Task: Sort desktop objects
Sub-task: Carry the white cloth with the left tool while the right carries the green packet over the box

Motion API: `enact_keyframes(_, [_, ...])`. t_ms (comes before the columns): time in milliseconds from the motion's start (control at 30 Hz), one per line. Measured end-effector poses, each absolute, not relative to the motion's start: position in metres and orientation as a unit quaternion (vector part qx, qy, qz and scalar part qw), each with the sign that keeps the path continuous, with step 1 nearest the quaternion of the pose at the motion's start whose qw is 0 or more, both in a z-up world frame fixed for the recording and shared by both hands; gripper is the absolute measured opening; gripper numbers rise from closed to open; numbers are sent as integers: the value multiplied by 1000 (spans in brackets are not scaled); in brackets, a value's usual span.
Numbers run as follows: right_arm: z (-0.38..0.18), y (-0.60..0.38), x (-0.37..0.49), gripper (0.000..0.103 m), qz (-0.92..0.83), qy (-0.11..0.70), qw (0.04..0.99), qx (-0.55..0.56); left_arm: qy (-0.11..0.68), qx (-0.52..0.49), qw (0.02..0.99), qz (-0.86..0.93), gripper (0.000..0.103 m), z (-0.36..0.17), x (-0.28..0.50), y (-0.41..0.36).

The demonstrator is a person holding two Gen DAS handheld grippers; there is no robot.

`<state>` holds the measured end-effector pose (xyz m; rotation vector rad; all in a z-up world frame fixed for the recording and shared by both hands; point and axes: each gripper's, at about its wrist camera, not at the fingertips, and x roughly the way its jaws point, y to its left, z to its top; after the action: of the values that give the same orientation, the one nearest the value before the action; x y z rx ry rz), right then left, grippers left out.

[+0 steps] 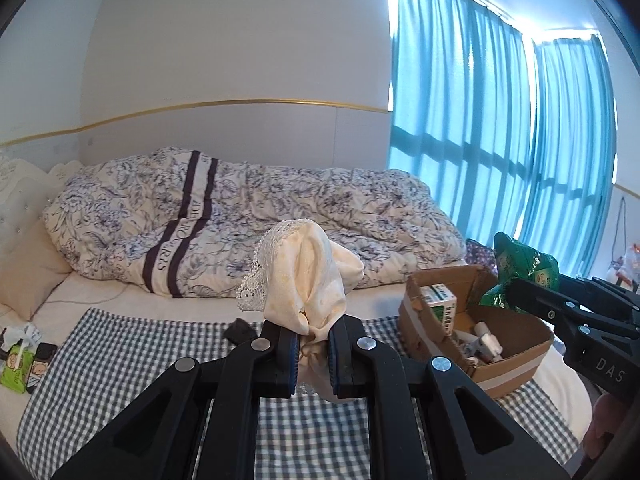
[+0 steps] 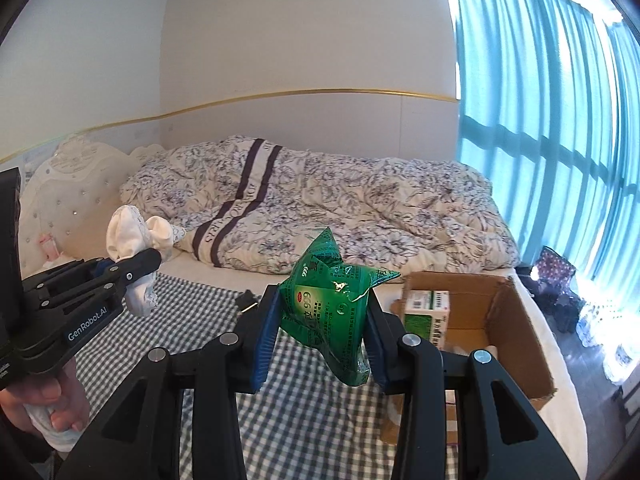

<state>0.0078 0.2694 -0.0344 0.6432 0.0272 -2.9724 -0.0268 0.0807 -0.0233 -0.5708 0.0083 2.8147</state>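
Both claws loaded over the checked blanket [image 1: 120, 360].
Left view: left gripper [image 1: 312, 354] pinches a soft, limp cloth [image 1: 308, 280] at its bunched base. Right view: right gripper [image 2: 320, 328] squeezes a light, crinkly green packet [image 2: 332, 308] mid-body; box [image 2: 520, 360] at three o'clock.

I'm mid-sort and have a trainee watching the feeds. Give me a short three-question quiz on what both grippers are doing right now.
1. True or false: the left gripper is empty.
2. What does the right gripper hold? A) white bottle B) green foil packet C) black clip
3. Fill in: the open cardboard box sits on the bed to the ____ of the checked cloth.

Key:
1. False; it is clamped on a cream lace-trimmed cloth.
2. B, the green foil packet.
3. Right.
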Motion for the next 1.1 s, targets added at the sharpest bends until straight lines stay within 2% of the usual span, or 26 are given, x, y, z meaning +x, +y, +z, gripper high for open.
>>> enact_keyframes(600, [-21,338,28,39,-978,-5,-17,206,22,-194,192,962,11,-14,-31,161])
enact_keyframes(1100, [-32,393,20,39,-975,-24,-46,218,39,-211,226,950,11,-30,-50,225])
